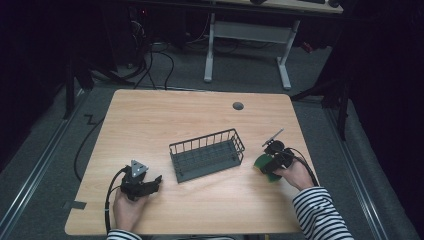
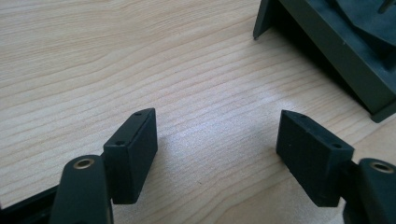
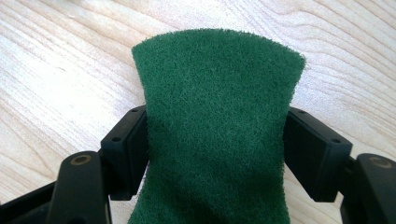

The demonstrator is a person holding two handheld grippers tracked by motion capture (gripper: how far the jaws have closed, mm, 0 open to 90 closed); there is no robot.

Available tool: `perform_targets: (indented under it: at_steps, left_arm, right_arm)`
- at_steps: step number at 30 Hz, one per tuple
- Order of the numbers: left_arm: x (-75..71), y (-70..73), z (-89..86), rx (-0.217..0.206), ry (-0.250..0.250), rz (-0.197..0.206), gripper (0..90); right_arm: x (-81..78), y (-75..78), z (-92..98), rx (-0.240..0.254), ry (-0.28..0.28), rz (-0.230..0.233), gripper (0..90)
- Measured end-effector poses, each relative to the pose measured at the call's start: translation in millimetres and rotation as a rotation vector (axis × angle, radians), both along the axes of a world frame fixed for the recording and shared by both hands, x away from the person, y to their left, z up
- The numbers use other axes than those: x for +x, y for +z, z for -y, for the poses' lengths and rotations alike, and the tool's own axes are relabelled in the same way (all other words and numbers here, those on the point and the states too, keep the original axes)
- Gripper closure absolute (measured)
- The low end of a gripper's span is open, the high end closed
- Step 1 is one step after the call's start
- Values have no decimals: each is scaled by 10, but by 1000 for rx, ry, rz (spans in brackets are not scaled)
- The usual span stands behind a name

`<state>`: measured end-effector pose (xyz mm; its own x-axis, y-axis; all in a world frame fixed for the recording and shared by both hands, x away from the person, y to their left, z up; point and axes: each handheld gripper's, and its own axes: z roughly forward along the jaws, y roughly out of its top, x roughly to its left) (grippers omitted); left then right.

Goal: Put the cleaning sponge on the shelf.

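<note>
A green scouring pad (image 3: 217, 126) bows upward between the jaws of my right gripper (image 3: 215, 154), which is shut on its two sides. From above, the pad (image 1: 261, 162) pokes out to the left of that gripper (image 1: 267, 164), just right of the dark wire basket (image 1: 206, 154) at the middle of the wooden table (image 1: 165, 115). My left gripper (image 1: 157, 181) rests low near the table's front left, open, with bare wood between its jaws (image 2: 217, 154). A corner of the basket (image 2: 336, 46) shows at the upper right of the left gripper view.
A round cable hole (image 1: 238, 106) sits near the table's far edge. Behind the table stands a white desk frame (image 1: 247, 35) with cables on the floor. A black cable (image 1: 107, 200) trails from my left gripper over the front edge.
</note>
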<state>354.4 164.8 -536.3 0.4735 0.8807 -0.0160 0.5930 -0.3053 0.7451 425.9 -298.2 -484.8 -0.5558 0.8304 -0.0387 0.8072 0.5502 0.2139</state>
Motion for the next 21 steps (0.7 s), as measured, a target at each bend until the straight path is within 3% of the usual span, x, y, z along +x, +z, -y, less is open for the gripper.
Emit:
perform_targets:
  at_steps: [8,21]
  left_arm:
    - [1,0,0,-2,2,0,303]
    - [7,0,6,1,-5,-2,284]
  right_arm:
    - [-13,38,29,35,-11,-5,299]
    - [-142,213,76,100,-31,55,302]
